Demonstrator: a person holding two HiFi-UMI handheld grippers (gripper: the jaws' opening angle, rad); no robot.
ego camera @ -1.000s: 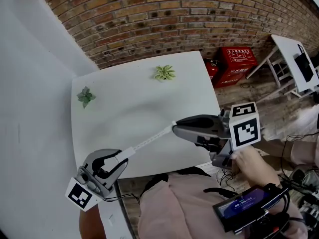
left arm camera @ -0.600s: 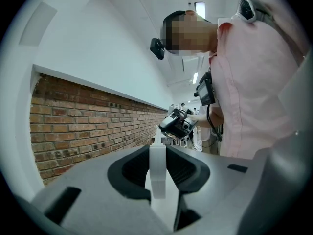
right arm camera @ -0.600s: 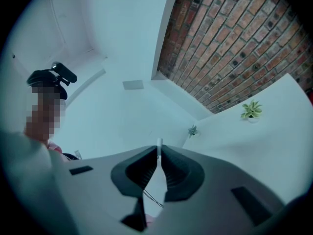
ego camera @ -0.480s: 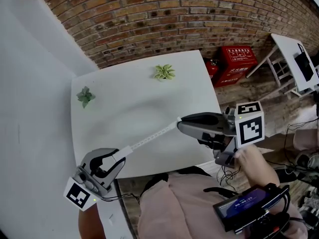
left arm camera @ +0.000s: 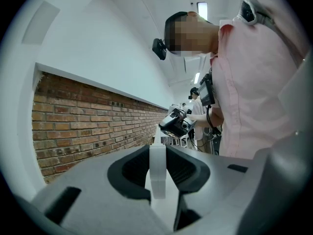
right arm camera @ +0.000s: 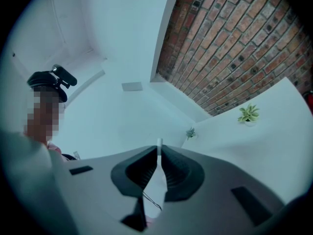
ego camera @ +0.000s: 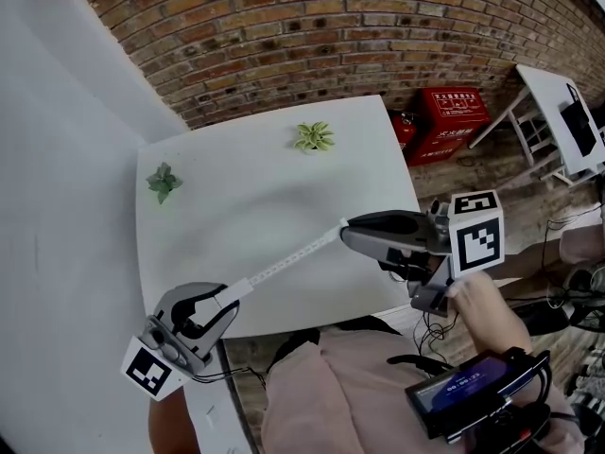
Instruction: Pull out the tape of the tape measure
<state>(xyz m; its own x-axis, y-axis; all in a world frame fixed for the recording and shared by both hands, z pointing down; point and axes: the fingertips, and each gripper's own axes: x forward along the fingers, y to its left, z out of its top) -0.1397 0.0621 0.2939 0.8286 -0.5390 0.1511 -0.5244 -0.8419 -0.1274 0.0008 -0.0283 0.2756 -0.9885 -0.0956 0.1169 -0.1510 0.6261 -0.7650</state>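
White tape-measure case (left arm camera: 157, 180) sits clenched in the fingers of the left gripper (ego camera: 227, 297) at the white bench's (ego camera: 265, 178) near corner, its pale tape (ego camera: 284, 268) stretched to the right gripper (ego camera: 346, 235), whose fingers pinch its tip; the pull looks under way, and next the hands should draw further apart.
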